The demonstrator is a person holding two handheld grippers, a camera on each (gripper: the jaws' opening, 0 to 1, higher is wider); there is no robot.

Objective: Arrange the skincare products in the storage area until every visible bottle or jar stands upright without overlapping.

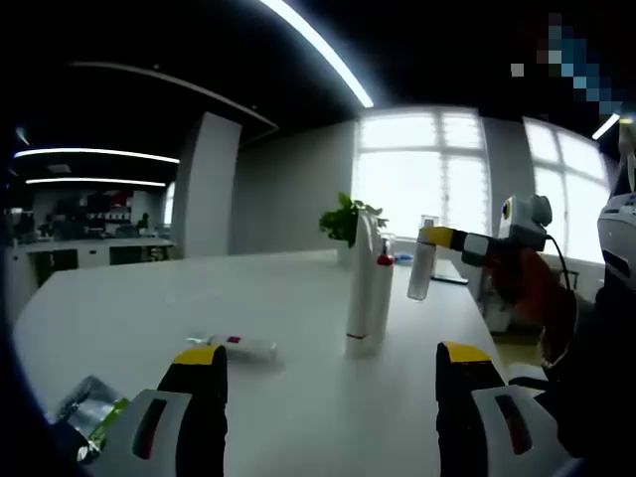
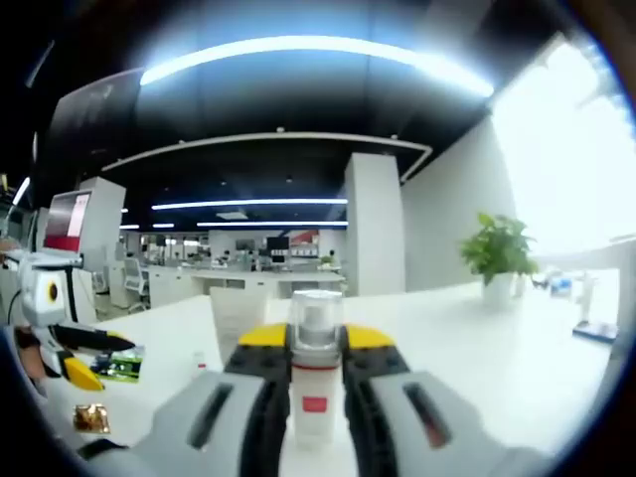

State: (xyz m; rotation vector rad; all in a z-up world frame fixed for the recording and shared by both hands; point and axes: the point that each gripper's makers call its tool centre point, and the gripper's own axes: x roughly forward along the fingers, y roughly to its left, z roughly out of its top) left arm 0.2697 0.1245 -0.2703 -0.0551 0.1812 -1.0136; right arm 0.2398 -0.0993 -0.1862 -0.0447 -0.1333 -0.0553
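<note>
Squeezing a small white bottle (image 2: 315, 383) between its jaws, the right gripper (image 2: 316, 348) holds it up above the white table (image 2: 477, 368). The bottle has a clear cap and a little red label, but the words on it are too small to read. In the left gripper view, the same bottle (image 1: 422, 263) hangs in the air. The left gripper (image 1: 333, 373) has its jaws wide apart and holds nothing. Two tall white bottles (image 1: 366, 288) stand upright, close together. A white tube (image 1: 238, 345) lies flat near the left jaw. A shiny packet (image 1: 89, 407) lies nearby. A green plant (image 1: 348, 219) stands behind.
</note>
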